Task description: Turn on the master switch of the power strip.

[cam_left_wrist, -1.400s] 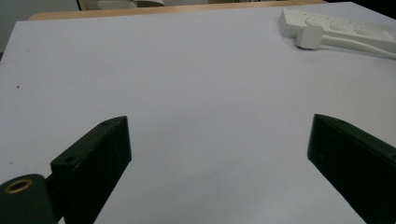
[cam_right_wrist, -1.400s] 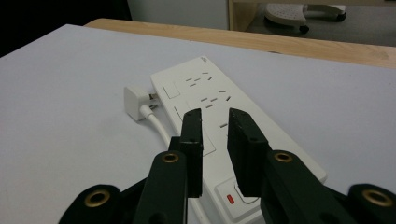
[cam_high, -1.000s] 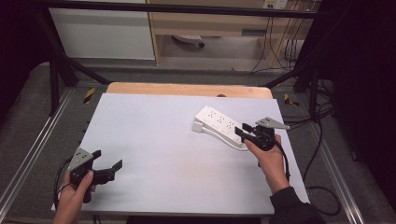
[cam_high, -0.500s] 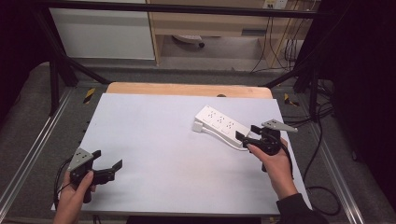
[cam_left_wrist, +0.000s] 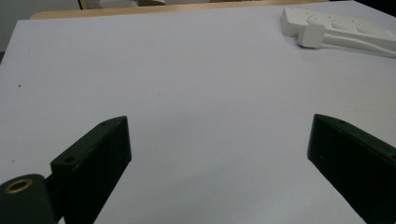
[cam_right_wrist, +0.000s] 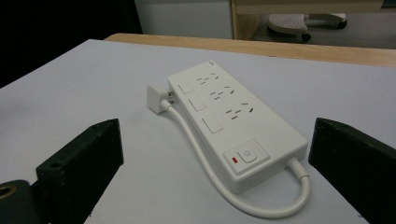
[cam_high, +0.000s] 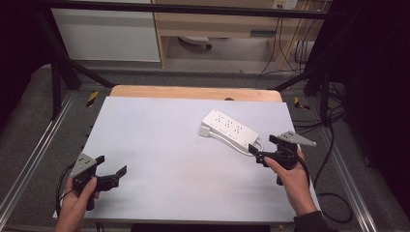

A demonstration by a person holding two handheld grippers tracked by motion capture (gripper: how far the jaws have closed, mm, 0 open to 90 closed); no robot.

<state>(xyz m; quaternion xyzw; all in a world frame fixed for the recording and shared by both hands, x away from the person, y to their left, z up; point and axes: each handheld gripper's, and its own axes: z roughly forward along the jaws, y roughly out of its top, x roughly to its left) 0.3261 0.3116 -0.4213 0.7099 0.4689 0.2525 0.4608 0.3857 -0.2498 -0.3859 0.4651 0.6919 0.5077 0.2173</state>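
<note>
A white power strip (cam_high: 229, 128) lies flat on the right half of the white table top (cam_high: 169, 145). Its cable (cam_right_wrist: 201, 158) loops from the switch end round to a white plug (cam_right_wrist: 155, 98) resting beside the far end. My right gripper (cam_high: 256, 154) is just short of the strip's switch end and points at it. Its jaws have just been opening and now stand wide apart, open, with nothing between the pads. In the right gripper view the strip (cam_right_wrist: 233, 126) lies ahead of that gripper (cam_right_wrist: 215, 126). My left gripper (cam_high: 112, 164) stands open at the near left, far from the strip (cam_left_wrist: 345, 28).
A bare wooden edge (cam_high: 193, 92) runs along the table's far side. Metal frame rails (cam_high: 29, 159) flank the table. Behind it stand a cabinet (cam_high: 106, 34) and a shelf. Cables (cam_high: 333, 145) hang off the right side.
My right gripper has drawn back to the right, away from the power strip's end, and its jaws have spread apart. The strip and the left gripper have stayed put.
</note>
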